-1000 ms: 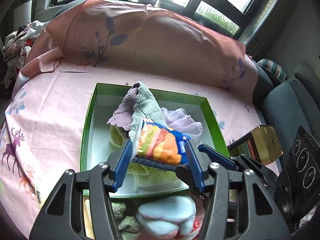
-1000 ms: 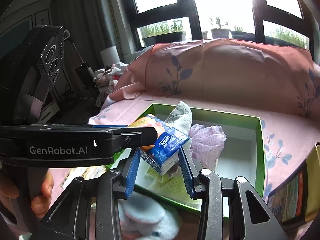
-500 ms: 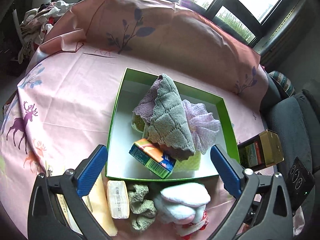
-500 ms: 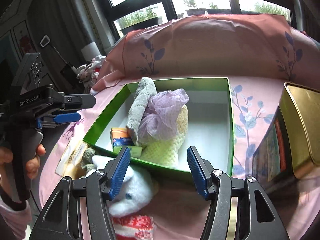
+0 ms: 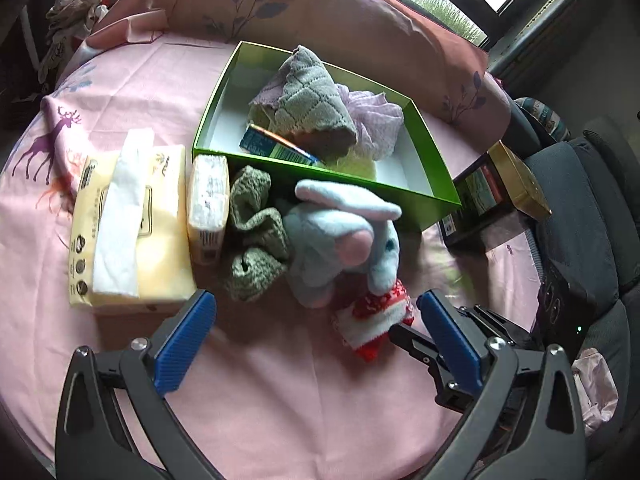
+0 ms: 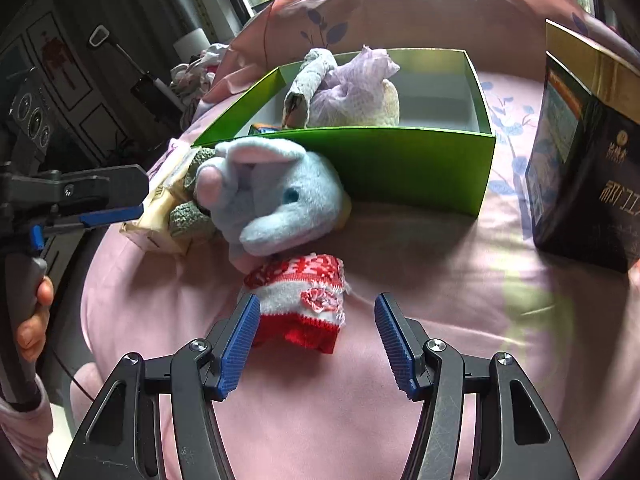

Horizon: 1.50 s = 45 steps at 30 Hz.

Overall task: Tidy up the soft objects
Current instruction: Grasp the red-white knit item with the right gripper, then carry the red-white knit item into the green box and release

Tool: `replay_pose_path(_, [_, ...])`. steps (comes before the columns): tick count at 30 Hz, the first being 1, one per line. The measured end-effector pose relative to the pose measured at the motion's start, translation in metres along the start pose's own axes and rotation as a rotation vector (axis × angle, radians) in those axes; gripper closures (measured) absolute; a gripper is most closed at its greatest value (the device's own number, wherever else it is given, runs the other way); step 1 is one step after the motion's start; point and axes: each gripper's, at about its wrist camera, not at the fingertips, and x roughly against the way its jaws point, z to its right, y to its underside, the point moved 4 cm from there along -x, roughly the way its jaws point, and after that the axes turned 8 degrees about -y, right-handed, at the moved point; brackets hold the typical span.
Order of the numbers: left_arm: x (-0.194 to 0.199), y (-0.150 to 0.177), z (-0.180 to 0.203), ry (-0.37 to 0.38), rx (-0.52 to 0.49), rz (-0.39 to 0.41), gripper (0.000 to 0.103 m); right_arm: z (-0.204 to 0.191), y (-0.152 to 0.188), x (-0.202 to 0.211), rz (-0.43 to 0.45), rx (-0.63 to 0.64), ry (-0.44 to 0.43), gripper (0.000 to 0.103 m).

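Green cardboard box [image 5: 404,192] on the pink-covered table [image 5: 280,380] already holds several soft things: a grey quilted cloth [image 5: 316,100], a lilac cloth [image 5: 376,120], a pale yellow knit [image 6: 390,102] and a small tissue pack [image 5: 276,146]. Outside, along the box's near wall, wait the blue plush toy [image 6: 272,196], the red-and-white sock [image 6: 304,300], the green knit pieces [image 5: 252,232] and two tissue packs [image 5: 128,220], so I judge the task about half done. The sock lies just beside the toy, its long axis running from the toy towards the near table edge, red end nearest. The right gripper [image 6: 316,344] has its fingers apart around the sock, one side close to it; they have just been opening. The left gripper [image 5: 316,340] is wide apart, empty.
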Motion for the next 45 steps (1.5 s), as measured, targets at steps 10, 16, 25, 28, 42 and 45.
replay_pose_path(10, [-0.022, 0.05, -0.012, 0.028, 0.073, -0.118, 0.001, -0.015, 0.012, 0.005, 0.033, -0.047, -0.086, 0.068])
replay_pose_path(16, [-0.03, 0.065, 0.021, 0.1, 0.018, -0.159, 0.001, -0.016, 0.051, 0.031, 0.021, -0.131, -0.127, 0.067])
replay_pose_path(25, [-0.04, 0.083, 0.055, 0.134, -0.043, -0.189, 0.001, -0.006, 0.087, 0.056, 0.02, -0.129, -0.048, 0.038])
replay_pose_path(28, [-0.042, 0.084, 0.056, 0.162, -0.014, -0.198, 0.002, -0.009, 0.087, 0.053, 0.027, -0.11, -0.066, 0.038])
replay_pose_path(42, [-0.044, 0.086, 0.057, 0.169, 0.017, -0.203, 0.044, -0.023, 0.082, 0.034, 0.016, -0.047, -0.082, 0.068])
replay_pose_path(45, [-0.042, 0.086, 0.058, 0.165, 0.002, -0.194, 0.05, -0.028, 0.081, 0.033, 0.011, -0.012, -0.054, 0.074])
